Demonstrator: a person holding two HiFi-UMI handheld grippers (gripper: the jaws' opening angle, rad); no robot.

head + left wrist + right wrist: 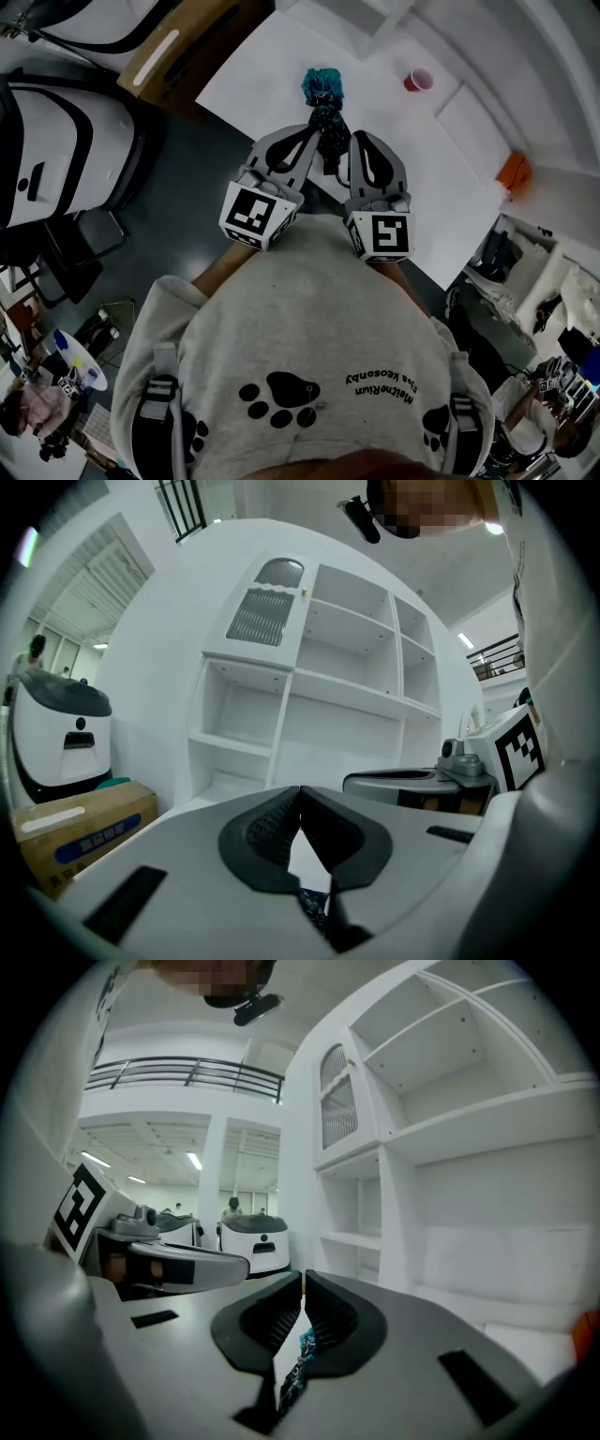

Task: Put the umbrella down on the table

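Note:
A folded umbrella, teal at its far end and black nearer me, lies lengthwise over the near edge of the white table. Its near end reaches in between my two grippers. My left gripper and right gripper are side by side, both pointing at the table. In the left gripper view the left gripper is shut, tips touching, with a dark bit of umbrella showing low in the gap. The right gripper is shut too, teal fabric showing below its tips. Whether either one pinches the umbrella is hidden.
A red cup stands further back on the table, and an orange object sits at its right end. A cardboard box and a white machine stand to the left. White shelves rise behind the table.

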